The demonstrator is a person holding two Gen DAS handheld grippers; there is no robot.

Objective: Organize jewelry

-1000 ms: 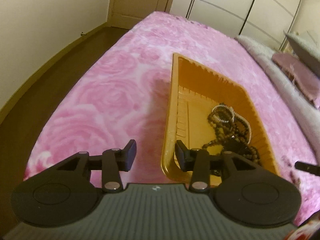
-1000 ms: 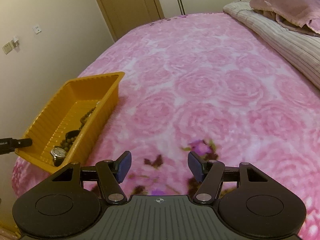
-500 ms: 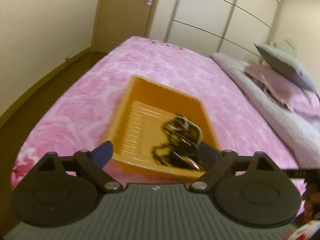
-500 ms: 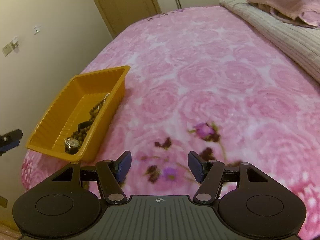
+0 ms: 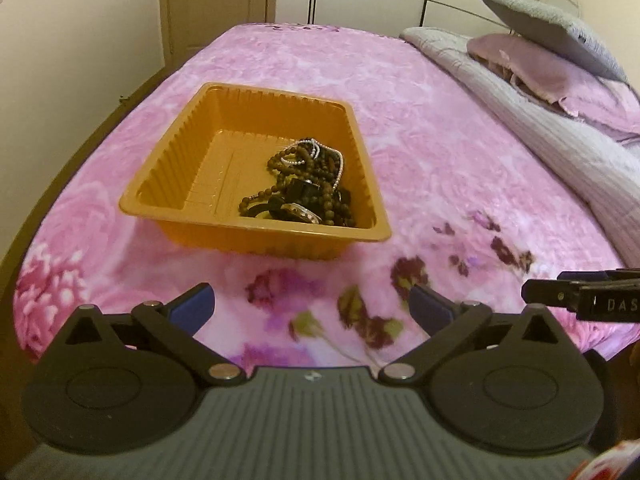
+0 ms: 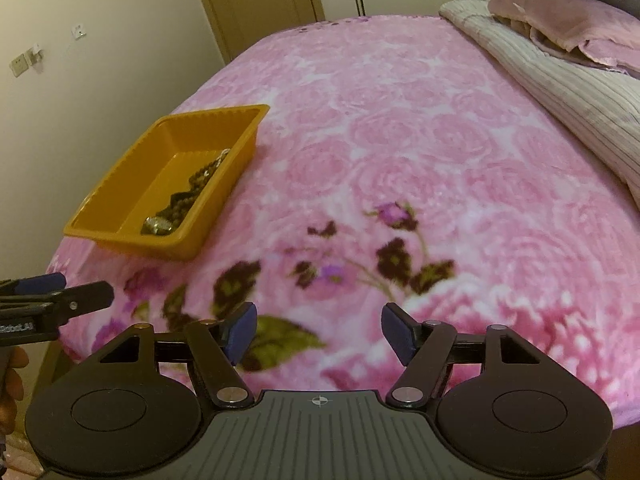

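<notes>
The left gripper (image 5: pixel 311 309) has pulled right back from the orange tray (image 5: pixel 256 229), and that's the big change: a second ago its fingers straddled the tray's near corner, now the whole tray sits clear ahead of it on the pink floral bedspread (image 5: pixel 440 168). Its jaws have swung wide apart too, holding nothing. Inside the tray, bunched toward the right side, lies the jewelry (image 5: pixel 308 186): brown bead strands, a pale pearl-like loop and a watch, all tangled in one heap. The right gripper (image 6: pixel 316 334) hangs over the flower print, jaws apart and empty, well to the right of the tray, having drawn back a little as well. No loose pieces show on the bedspread, so this looks like the gathering done and both tools retreating.
</notes>
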